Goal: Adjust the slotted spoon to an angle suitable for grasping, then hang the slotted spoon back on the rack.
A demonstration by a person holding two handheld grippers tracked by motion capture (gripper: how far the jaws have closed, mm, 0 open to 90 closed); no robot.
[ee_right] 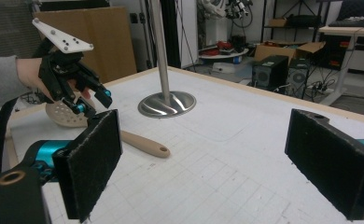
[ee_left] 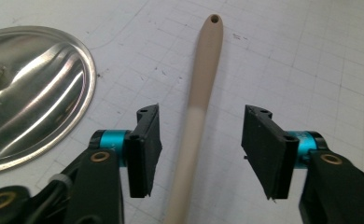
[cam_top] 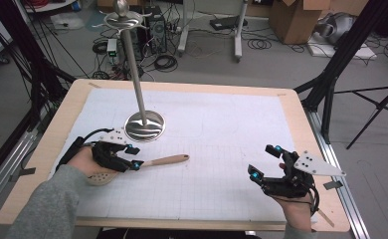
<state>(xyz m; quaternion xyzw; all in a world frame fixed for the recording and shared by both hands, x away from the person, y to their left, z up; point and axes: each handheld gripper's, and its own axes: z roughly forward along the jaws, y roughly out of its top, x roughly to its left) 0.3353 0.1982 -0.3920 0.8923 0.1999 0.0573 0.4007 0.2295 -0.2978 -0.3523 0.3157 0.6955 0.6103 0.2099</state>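
A beige slotted spoon lies on the white grid mat, its handle pointing right and its perforated head under the left hand. My left gripper hovers over the handle with its jaws open, one on each side and neither touching it. A steel stand with a round base and a tall pole rises just behind that gripper. My right gripper is at the mat's right side, open, with nothing between its pads.
The white grid mat covers a wooden table. Black tripod legs stand off the table's right edge. Cables, boxes and computer gear lie on the floor behind.
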